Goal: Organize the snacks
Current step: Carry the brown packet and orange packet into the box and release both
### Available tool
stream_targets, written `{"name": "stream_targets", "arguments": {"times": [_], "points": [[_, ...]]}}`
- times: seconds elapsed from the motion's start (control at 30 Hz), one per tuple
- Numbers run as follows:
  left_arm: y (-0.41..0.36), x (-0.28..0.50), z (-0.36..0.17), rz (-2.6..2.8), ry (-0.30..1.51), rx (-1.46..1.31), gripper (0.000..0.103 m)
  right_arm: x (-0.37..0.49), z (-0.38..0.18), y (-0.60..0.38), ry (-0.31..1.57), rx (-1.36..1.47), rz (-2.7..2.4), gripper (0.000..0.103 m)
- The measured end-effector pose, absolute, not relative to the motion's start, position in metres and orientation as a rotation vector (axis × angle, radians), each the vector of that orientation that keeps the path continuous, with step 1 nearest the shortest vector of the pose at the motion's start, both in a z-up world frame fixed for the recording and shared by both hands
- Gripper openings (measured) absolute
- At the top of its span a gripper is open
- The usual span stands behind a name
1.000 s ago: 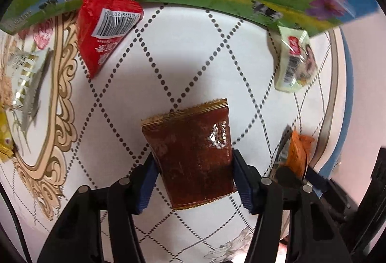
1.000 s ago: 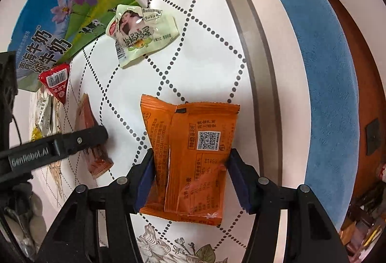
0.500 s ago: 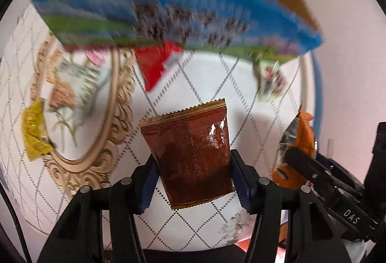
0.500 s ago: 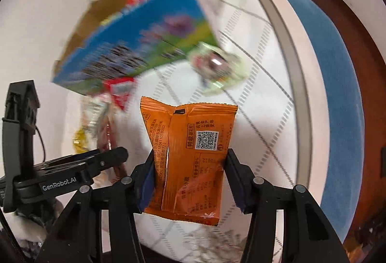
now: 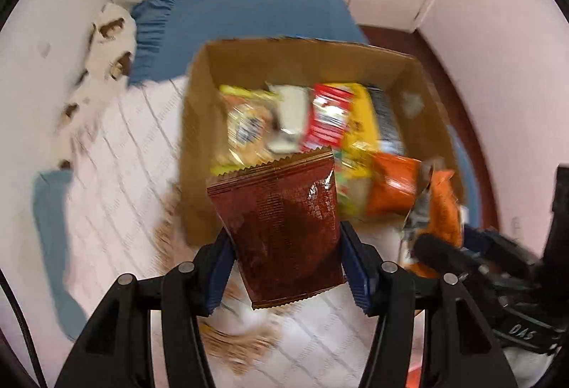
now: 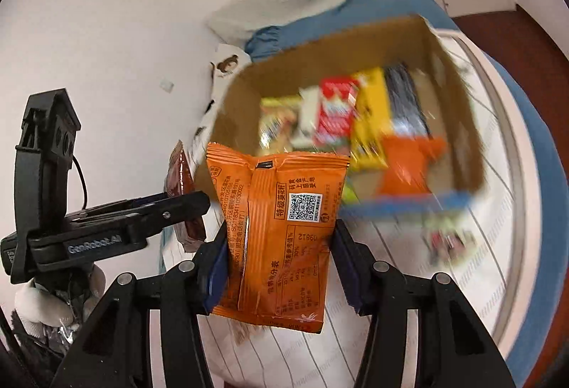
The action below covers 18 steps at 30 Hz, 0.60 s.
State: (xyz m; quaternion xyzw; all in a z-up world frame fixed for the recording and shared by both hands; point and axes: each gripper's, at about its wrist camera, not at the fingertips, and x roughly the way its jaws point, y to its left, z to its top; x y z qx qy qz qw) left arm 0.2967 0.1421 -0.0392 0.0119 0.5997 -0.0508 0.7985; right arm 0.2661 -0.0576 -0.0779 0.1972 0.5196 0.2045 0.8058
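Two sealed snack packets are held up in front of an open cardboard box: the left gripper is clamped on a glossy dark-red foil packet with a zigzag-cut top edge, and the right gripper, whose jaws have just been closing, pinches an orange packet with a back seam, small print and a QR code. From the left wrist, the plain brown box sits at about twelve o'clock above the red packet on white quilted bedding, with the orange packet at three o'clock. Its yellow, red and orange contents are too motion-blurred to read.
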Motion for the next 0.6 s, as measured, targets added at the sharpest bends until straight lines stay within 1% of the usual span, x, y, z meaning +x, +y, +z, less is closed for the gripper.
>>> {"name": "stream_targets", "arguments": {"times": [0.07,0.27,0.43,0.53,0.57,0.6], "points": [[0.154,0.322,-0.051,-0.082,1.341,0.054,0.054,0.294,-0.082,-0.043,1.127,0.43,0.443,0.055],[0.182,0.381,-0.087,-0.03,1.475,0.025,0.054,0.349,-0.113,-0.006,1.213,0.405,0.427,0.055],[0.19,0.402,-0.107,-0.003,1.536,0.031,0.054,0.37,-0.133,0.018,1.256,0.366,0.426,0.055],[0.188,0.405,-0.107,0.002,1.548,0.054,0.055,0.378,-0.145,0.029,1.303,0.351,0.439,0.057],[0.189,0.406,-0.109,0.0,1.556,0.052,0.058,0.381,-0.149,0.031,1.318,0.346,0.434,0.057],[0.189,0.407,-0.11,-0.004,1.562,0.039,0.061,0.384,-0.154,0.033,1.338,0.339,0.428,0.061]]}}
